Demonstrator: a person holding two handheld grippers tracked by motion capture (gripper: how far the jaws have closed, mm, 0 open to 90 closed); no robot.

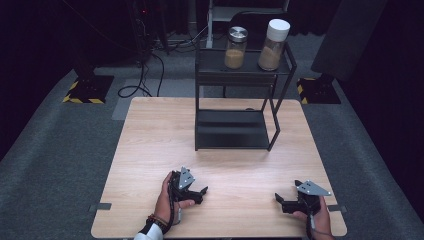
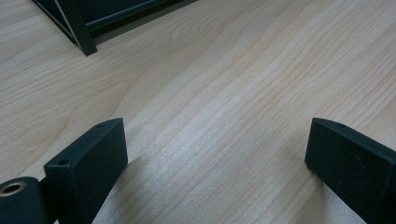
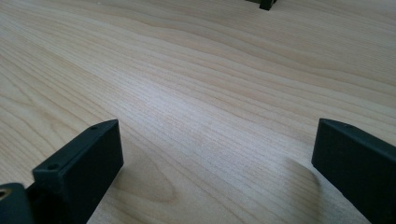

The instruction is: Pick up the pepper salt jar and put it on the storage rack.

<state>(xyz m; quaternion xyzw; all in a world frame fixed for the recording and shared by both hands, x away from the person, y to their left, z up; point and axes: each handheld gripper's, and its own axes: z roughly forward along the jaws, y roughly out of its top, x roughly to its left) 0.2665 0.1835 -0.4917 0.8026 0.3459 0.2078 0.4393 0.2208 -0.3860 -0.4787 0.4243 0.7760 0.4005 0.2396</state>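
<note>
Here, in the high view, the left gripper (image 1: 200, 191) and right gripper (image 1: 280, 201) rest near the table's (image 1: 150, 150) near edge, well apart, jaws spread and holding nothing. Far off, a black rack (image 1: 235, 130) carries two jars (image 1: 236, 48) on top. In the left gripper view the rack's leg (image 2: 81, 32) stands far left; in the right gripper view, bare wood lies between spread jaws

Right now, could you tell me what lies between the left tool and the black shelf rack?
Only bare tabletop separates the left tool from the black shelf rack, per the high view.
</note>
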